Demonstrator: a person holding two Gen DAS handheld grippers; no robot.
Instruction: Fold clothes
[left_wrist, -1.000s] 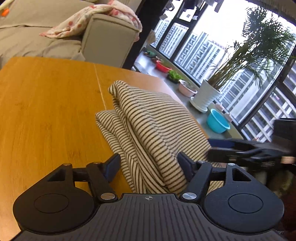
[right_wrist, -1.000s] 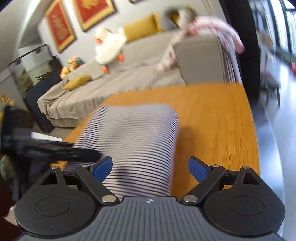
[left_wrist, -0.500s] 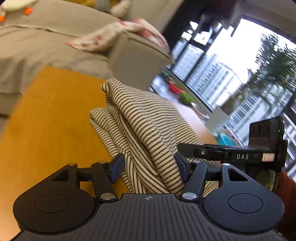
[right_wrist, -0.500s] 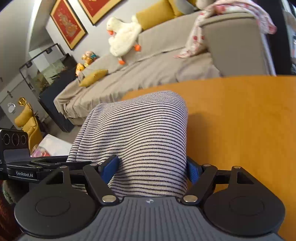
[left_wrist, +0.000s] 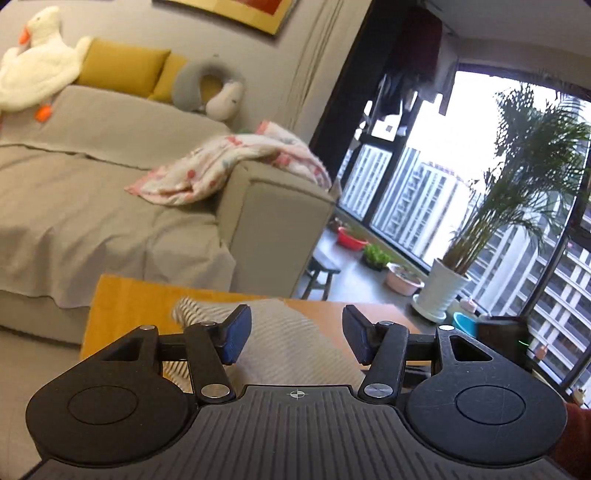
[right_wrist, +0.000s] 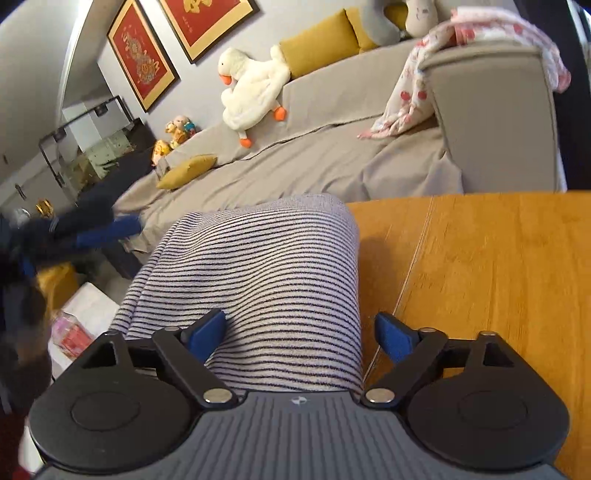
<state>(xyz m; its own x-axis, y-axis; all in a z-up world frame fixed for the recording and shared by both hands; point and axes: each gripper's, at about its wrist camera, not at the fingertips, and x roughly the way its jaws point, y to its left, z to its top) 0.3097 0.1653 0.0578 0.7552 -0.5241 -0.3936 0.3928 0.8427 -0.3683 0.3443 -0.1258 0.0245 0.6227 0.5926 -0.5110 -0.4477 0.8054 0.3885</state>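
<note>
On the left, the left gripper (left_wrist: 296, 338) hangs a little above the striped top (left_wrist: 291, 354), which lies folded on the wooden table (left_wrist: 125, 295). Its blue pads (left_wrist: 238, 338) stand partway apart and are closing, but nothing is pinched between them; the cloth is below them, and I think they do not touch it. Behind it are the grey sofa (left_wrist: 110, 192) with a flowery blanket (left_wrist: 221, 166) and a white toy goose (left_wrist: 33, 85). Moving to the right, the right gripper (right_wrist: 299, 334) sits over the near end of the striped top (right_wrist: 258, 266). Its jaws are opening wide. The folded cloth fills the space between them, and the right pad (right_wrist: 391, 338) stands clear of it; the left pad (right_wrist: 205, 332) is just beside the cloth or on it, I cannot tell which. So it looks like the top has been let go. The bundle looks neat, with a round far edge. I think the fold is nearly done. To do it well, both grippers should lift straight off so they do not drag the cloth. If a pad catches a stripe, the fold could pull open. A soft pat on top would help it lie flat.
</note>
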